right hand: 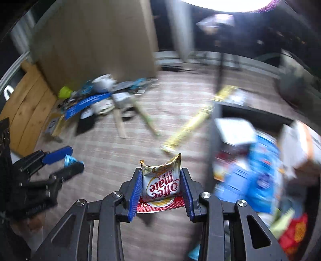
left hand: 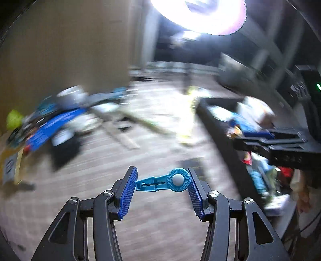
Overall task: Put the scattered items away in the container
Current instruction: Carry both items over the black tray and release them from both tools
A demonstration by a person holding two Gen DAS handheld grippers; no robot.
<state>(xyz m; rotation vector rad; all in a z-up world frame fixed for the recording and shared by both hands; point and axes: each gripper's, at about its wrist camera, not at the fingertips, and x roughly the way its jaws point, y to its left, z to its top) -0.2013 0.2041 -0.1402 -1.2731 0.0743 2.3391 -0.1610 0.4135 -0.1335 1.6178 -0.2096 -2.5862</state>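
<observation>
My left gripper is shut on a light blue plastic clip with a round ribbed head, held crosswise between the blue pads above the wood floor. My right gripper is shut on a Coffee mate sachet, held upright. The dark container stands to the right in the left wrist view, with several packets inside; it also shows in the right wrist view, to the right of the sachet. The left gripper shows in the right wrist view at far left. The right gripper shows in the left wrist view over the container.
A pile of scattered items lies at the back left by a cardboard box. A yellow strip and wooden sticks lie on the floor. A bright lamp glares above. Both views are motion-blurred.
</observation>
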